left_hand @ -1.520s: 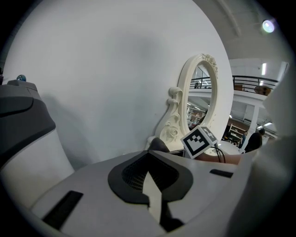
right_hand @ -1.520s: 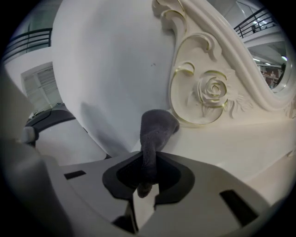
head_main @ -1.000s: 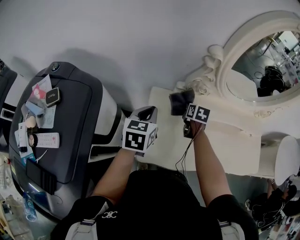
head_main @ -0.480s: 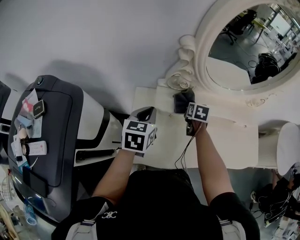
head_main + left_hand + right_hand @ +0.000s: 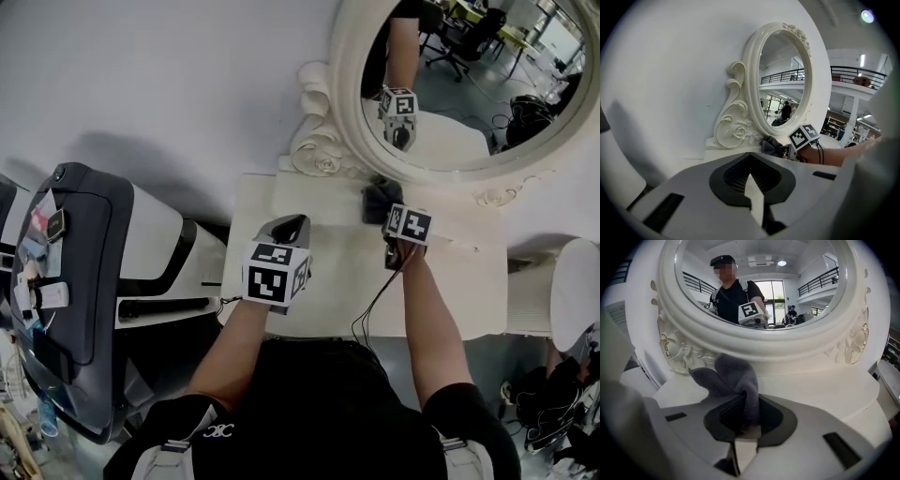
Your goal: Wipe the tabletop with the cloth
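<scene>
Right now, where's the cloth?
Head view, right side: the grey cloth is clamped in the right gripper, at the back of the white tabletop, just in front of the oval mirror frame's base.

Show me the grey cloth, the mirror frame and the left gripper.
grey cloth point(image 5: 736, 380), right gripper view, bunched middle above the jaws.
mirror frame point(image 5: 347, 103), head view, left side of the oval rim.
left gripper point(image 5: 289, 225), head view, its front tip.
</scene>
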`<state>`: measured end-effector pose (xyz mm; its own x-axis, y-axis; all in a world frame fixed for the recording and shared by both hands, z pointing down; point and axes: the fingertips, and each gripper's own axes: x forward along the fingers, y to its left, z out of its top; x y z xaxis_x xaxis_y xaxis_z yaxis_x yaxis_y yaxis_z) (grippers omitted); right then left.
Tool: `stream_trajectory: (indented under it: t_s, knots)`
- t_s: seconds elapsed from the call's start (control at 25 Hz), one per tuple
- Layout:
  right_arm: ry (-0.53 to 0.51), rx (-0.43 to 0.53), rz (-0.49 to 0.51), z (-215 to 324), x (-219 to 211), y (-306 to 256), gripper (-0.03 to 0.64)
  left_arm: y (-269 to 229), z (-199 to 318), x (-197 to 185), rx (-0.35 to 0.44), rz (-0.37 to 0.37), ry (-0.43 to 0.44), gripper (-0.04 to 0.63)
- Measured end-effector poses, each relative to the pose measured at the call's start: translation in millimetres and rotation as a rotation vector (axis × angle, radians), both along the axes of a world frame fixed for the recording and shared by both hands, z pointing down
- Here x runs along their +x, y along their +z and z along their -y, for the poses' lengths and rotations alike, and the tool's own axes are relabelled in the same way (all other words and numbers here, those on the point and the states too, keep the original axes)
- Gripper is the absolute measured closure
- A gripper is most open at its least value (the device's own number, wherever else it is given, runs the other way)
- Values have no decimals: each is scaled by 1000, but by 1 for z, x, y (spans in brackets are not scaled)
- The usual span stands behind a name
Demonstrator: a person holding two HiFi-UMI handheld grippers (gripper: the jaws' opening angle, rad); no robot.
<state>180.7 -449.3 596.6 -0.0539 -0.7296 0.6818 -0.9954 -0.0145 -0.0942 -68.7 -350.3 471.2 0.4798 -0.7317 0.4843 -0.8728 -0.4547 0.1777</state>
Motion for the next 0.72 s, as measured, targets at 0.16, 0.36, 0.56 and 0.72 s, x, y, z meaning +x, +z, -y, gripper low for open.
stream_trajectory:
  t_s: [0.16, 0.36, 0.56, 0.72]
  knots:
    - [3, 2, 13, -1, 39, 2, 560, 7, 2, 32, -13, 9, 0, 595]
    - [1, 9, 26, -4, 82, 3, 560, 10, 7, 82, -13, 15, 10, 595]
    - [52, 9, 23, -14, 145, 5, 560, 17, 11, 133, -21, 21, 33, 595]
    - [98, -1, 25, -22, 201, 8, 560, 18, 13, 174, -17, 22, 53, 595]
